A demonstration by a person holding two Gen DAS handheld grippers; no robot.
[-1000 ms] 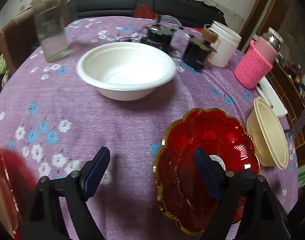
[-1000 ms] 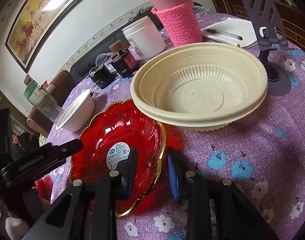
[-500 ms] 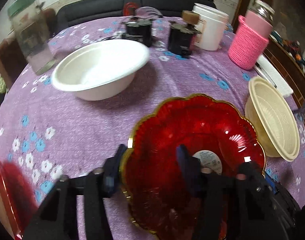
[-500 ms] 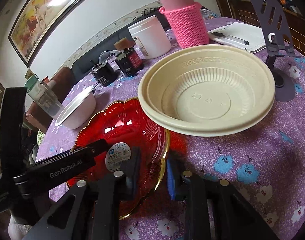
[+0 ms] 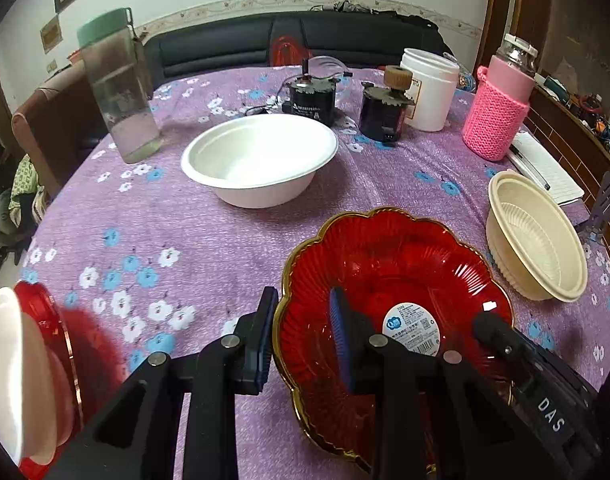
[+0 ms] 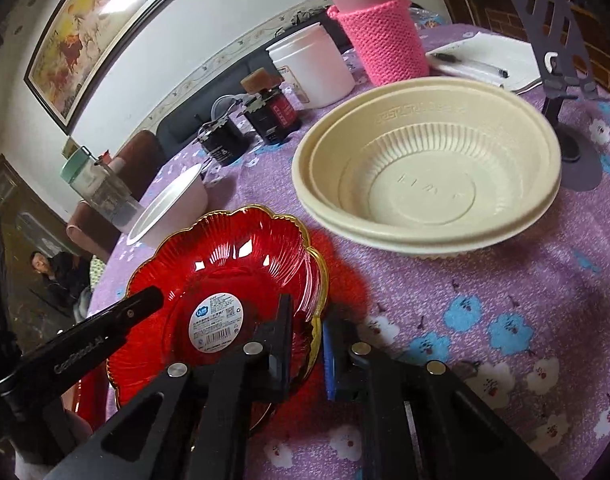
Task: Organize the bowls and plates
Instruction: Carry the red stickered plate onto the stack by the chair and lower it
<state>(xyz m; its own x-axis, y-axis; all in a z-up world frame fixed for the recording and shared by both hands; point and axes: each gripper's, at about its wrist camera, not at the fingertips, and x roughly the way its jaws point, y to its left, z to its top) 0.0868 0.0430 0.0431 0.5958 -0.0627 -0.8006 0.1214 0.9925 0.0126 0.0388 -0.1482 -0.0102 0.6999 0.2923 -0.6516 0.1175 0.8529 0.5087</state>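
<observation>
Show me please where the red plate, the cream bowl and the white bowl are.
red plate point(image 5: 405, 264), left wrist view, on its ribbed inner wall.
cream bowl point(image 6: 425, 192), right wrist view, on its flat inner bottom.
white bowl point(image 5: 261, 156), left wrist view, on its inside.
</observation>
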